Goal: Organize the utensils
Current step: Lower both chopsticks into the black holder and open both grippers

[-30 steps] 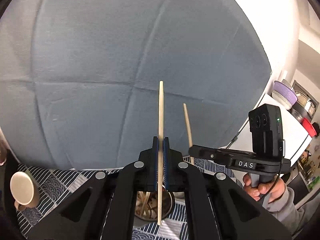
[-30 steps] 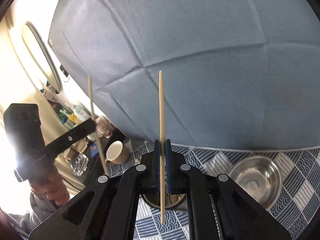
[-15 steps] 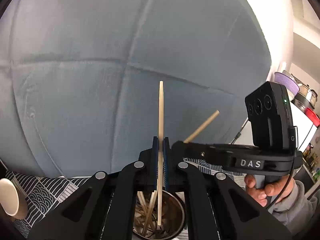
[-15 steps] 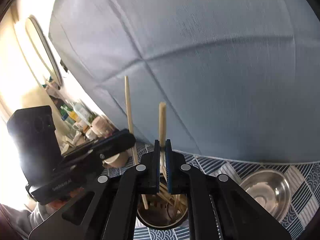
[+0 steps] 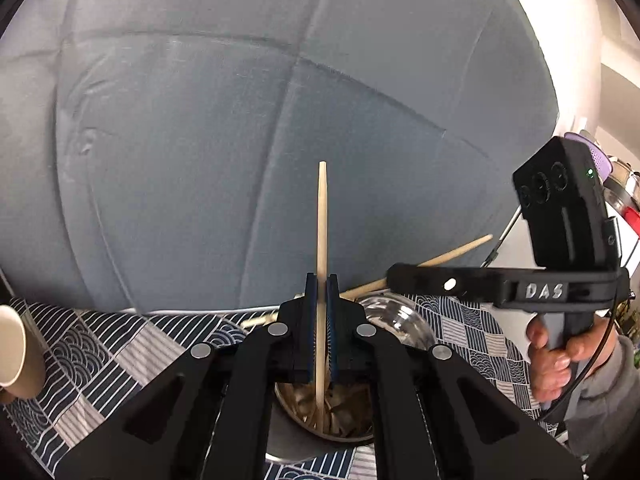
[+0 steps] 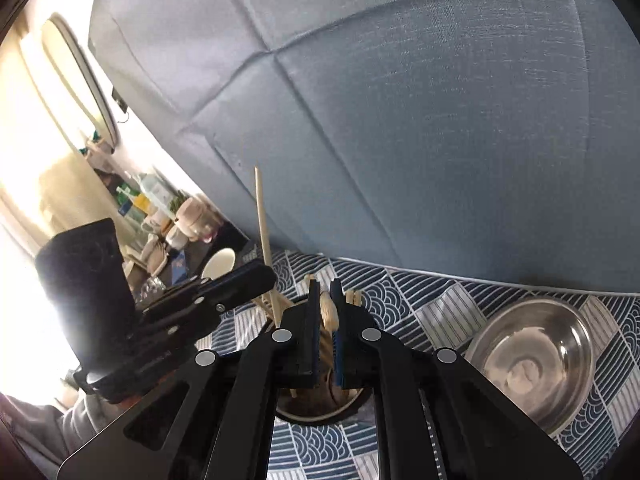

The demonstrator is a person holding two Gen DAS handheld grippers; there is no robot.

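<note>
My left gripper (image 5: 322,284) is shut on a pale wooden chopstick (image 5: 322,220) that stands upright, its lower end down inside a round metal holder (image 5: 288,436) with several chopsticks in it. My right gripper (image 6: 326,292) is shut on a second chopstick (image 6: 330,312), seen nearly end-on over the same holder (image 6: 344,406). In the left wrist view the right gripper (image 5: 396,276) comes in from the right, and its chopstick (image 5: 452,254) leans steeply. In the right wrist view the left gripper (image 6: 256,276) is close on the left with its chopstick (image 6: 262,216).
A steel bowl (image 6: 532,360) sits right of the holder on the blue patterned tablecloth (image 6: 400,292). A paper cup (image 5: 16,352) stands at the left. A grey-blue fabric backdrop (image 5: 240,140) rises behind the table. A cluttered shelf (image 6: 160,208) lies beyond the left edge.
Both grippers have sunk toward the holder, which now fills more of both views. The right chopstick has tipped from upright to leaning. The left chopstick's lower end now reaches into the holder.
</note>
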